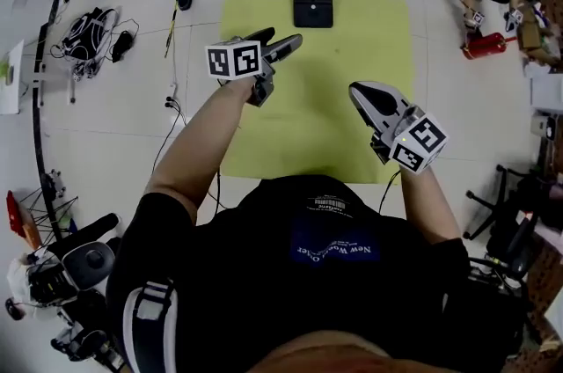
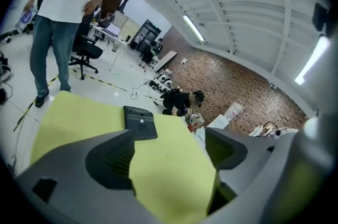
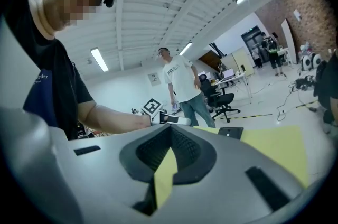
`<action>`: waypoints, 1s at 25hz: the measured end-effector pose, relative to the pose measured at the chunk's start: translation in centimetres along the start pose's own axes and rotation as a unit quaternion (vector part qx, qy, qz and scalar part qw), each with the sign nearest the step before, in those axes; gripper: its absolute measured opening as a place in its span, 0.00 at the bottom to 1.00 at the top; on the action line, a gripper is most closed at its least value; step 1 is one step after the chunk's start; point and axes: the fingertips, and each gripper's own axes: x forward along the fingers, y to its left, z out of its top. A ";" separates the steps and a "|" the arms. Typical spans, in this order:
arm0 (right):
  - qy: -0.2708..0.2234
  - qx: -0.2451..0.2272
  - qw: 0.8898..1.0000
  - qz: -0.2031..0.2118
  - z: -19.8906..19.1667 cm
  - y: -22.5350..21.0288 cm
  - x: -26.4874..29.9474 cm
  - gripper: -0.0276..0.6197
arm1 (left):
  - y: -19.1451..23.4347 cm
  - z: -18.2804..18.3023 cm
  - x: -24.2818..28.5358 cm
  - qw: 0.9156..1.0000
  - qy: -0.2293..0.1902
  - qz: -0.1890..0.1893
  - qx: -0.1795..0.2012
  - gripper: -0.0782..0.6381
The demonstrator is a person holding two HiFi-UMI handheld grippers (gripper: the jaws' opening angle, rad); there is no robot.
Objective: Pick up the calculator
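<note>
Holds left gripper [image 1: 286, 44] above the yellow mat [image 1: 325, 120], jaws apart, nothing between them. Just past it, at the mat's far edge, shows the black calculator [image 1: 313, 7] lying flat, apart from both grippers. At right, holds right gripper [image 1: 359, 91] above the mat, jaws together, empty.

Calculator [image 2: 140, 122]: keys are too small to be resolved; one near corner is covered by the left gripper [image 2: 169, 136]. Bystander [image 2: 55, 33] is cut off above.
</note>
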 end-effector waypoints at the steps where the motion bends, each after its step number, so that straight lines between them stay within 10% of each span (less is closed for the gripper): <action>1: 0.000 0.003 1.000 -0.003 -0.4 -0.2 -0.2 0.02 | 0.7 -0.1 1.2 1.000 0.016 0.011 -0.002 0.70; 6: -0.008 0.022 1.000 -0.019 -1.6 -1.9 -1.9 0.02 | 4.1 -0.4 6.5 0.993 0.072 0.090 -0.005 0.90; 25: -0.021 0.082 0.994 -0.067 -4.7 -8.8 -8.4 0.02 | 12.2 -0.4 19.6 0.941 0.187 0.281 -0.032 0.91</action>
